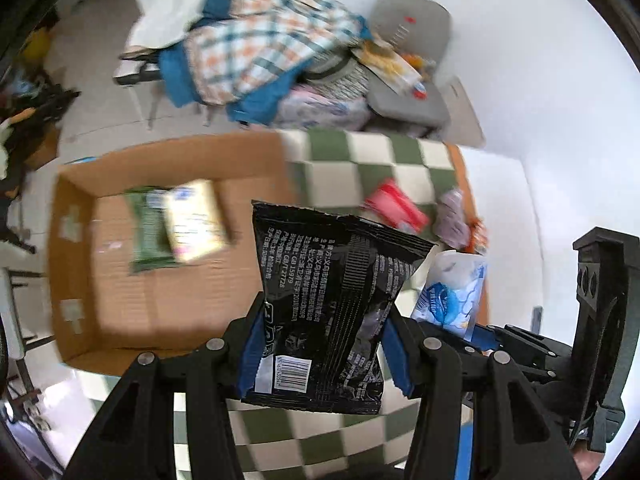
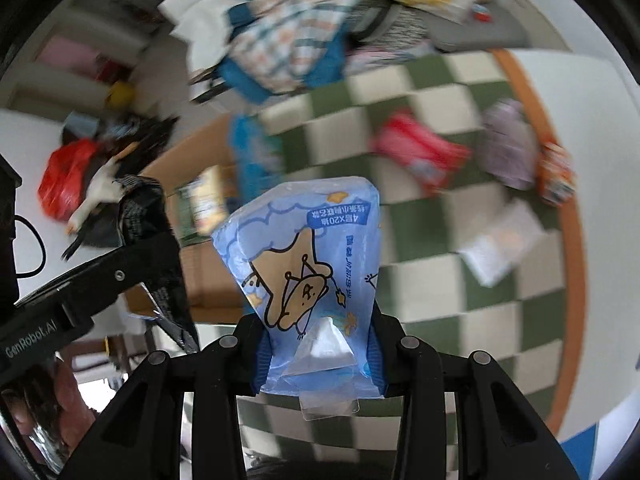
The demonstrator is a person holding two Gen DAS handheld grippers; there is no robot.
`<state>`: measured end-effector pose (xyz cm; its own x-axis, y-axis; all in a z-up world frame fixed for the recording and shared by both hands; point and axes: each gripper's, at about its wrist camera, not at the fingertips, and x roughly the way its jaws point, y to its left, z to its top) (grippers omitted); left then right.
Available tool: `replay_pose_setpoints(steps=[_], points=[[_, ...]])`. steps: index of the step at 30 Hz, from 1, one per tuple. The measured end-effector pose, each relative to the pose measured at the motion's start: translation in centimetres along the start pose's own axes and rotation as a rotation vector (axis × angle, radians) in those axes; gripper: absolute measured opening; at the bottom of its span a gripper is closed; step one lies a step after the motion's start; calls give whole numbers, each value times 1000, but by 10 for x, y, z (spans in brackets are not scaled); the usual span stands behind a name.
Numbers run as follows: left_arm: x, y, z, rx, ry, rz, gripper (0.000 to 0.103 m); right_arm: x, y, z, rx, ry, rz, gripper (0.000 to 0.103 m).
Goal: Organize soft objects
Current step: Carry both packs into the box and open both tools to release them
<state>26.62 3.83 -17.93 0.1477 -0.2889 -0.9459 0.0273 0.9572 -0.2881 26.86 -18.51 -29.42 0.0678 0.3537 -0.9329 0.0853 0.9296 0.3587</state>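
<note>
My left gripper [image 1: 322,352] is shut on a black snack bag [image 1: 332,300] and holds it above the checkered mat, just right of an open cardboard box [image 1: 160,300]. The box holds a green pack [image 1: 148,232] and a cream pack [image 1: 196,220]. My right gripper [image 2: 318,354] is shut on a light blue tissue pack [image 2: 308,264] with a cartoon star on it; that pack also shows in the left wrist view [image 1: 452,292]. A red pack [image 2: 420,152], a lilac soft item [image 2: 508,144], an orange pack [image 2: 556,176] and a white pack [image 2: 500,244] lie on the mat.
The green and white checkered mat [image 2: 440,88] covers a table with an orange rim. A pile of plaid and blue cloth [image 1: 256,48] and a grey cushion [image 1: 412,28] lie behind it. Clutter with a red bag [image 2: 64,184] sits on the floor to the left.
</note>
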Motion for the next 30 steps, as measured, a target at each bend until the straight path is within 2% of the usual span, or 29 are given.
replay_pose_setpoints(steps=[4, 7, 11, 14, 19, 26, 29, 30], points=[[-15, 70, 9, -69, -33, 77, 49, 22, 66, 9, -73, 22, 6, 41], [-12, 120, 17, -127, -23, 116, 49, 43, 106, 19, -119, 39, -11, 41], [11, 177, 32, -187, 10, 152, 49, 73, 141, 33, -139, 62, -53, 41], [34, 211, 44, -231, 47, 161, 49, 100, 153, 49, -126, 81, -92, 41], [69, 242, 59, -244, 118, 171, 49, 138, 159, 77, -121, 95, -170, 41], [99, 249, 75, -211, 167, 191, 52, 175, 161, 107, -131, 103, -254, 42], [106, 251, 80, -208, 193, 209, 52, 183, 160, 114, -136, 93, -276, 50], [109, 252, 81, -219, 207, 193, 52, 185, 161, 116, -141, 96, -282, 58]])
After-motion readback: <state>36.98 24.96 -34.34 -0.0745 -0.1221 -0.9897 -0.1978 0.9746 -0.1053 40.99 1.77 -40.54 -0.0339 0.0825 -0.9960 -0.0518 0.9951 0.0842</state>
